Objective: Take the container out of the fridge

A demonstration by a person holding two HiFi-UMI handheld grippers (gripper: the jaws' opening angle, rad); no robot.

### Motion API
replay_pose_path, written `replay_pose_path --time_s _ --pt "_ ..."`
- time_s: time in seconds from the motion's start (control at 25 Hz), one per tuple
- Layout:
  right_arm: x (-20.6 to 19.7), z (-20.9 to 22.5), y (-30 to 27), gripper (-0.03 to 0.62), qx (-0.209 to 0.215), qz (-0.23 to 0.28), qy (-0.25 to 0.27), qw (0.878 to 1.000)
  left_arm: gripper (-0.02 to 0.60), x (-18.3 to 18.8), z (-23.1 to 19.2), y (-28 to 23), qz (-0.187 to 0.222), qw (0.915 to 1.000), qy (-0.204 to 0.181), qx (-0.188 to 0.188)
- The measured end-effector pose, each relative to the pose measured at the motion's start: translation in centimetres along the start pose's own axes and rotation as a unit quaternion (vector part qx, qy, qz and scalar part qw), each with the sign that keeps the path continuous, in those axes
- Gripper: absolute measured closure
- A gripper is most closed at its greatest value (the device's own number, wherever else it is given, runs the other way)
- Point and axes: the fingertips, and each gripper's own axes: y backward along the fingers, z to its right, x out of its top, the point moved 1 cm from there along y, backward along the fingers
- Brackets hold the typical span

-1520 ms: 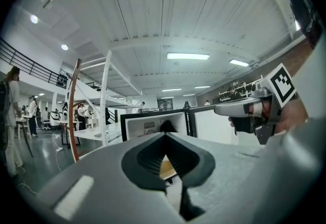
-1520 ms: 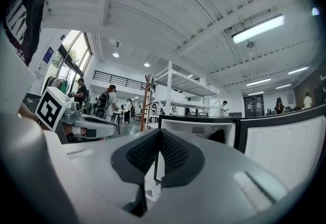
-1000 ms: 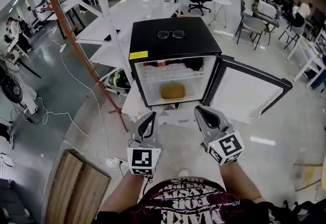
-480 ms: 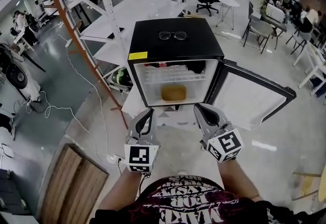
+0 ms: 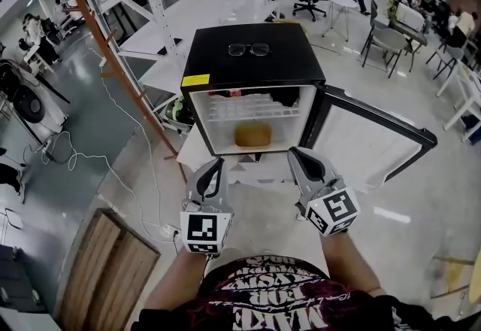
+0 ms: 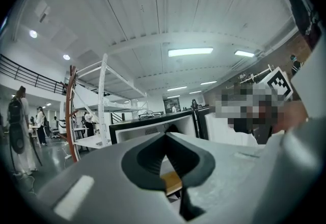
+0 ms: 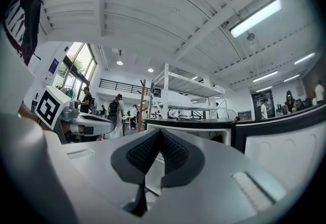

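Your left gripper (image 5: 216, 166) has its jaws pressed together on nothing, the tips meeting in a point. Your right gripper (image 5: 298, 156) is the same, jaws closed and empty. The two point level, side by side, the left at nine o'clock of the right, both just short of the open front of the fridge (image 5: 248, 66). At twelve o'clock from the pair, on a line that runs between their tips, the container (image 5: 253, 134), a tan rounded tub, sits low in the white compartment, apart from both grippers. The door (image 5: 368, 138) hangs wide at three o'clock of the cabinet. A pair of glasses (image 5: 249, 50) lies on the black top. By the look of it, the task is barely begun: the door is open and the grippers are lined up at the opening. The reach in, the grasp and the lift-out all remain, and the jaws would have to part before either can take the tub.
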Motion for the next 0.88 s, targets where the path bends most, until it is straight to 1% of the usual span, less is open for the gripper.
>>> replay_pose_path --time_s 0.36,0.56,0.88 --pt "-0.9 0.1 0.0 0.569 0.007 -0.006 -0.014 1.0 0.581 -0.3 0.4 0.2 -0.014 0.9999 0.003 0.001" --pt "-1.5 0.1 -0.8 0.569 0.009 -0.01 -0.017 1.0 0.581 -0.9 -0.5 -0.1 -0.016 0.9998 0.009 0.004" --pt "-2.8 0.6 -2.1 0.569 -0.002 -0.028 -0.016 0.999 0.581 -2.6 -1.8 -1.6 -0.026 0.9994 0.023 -0.001"
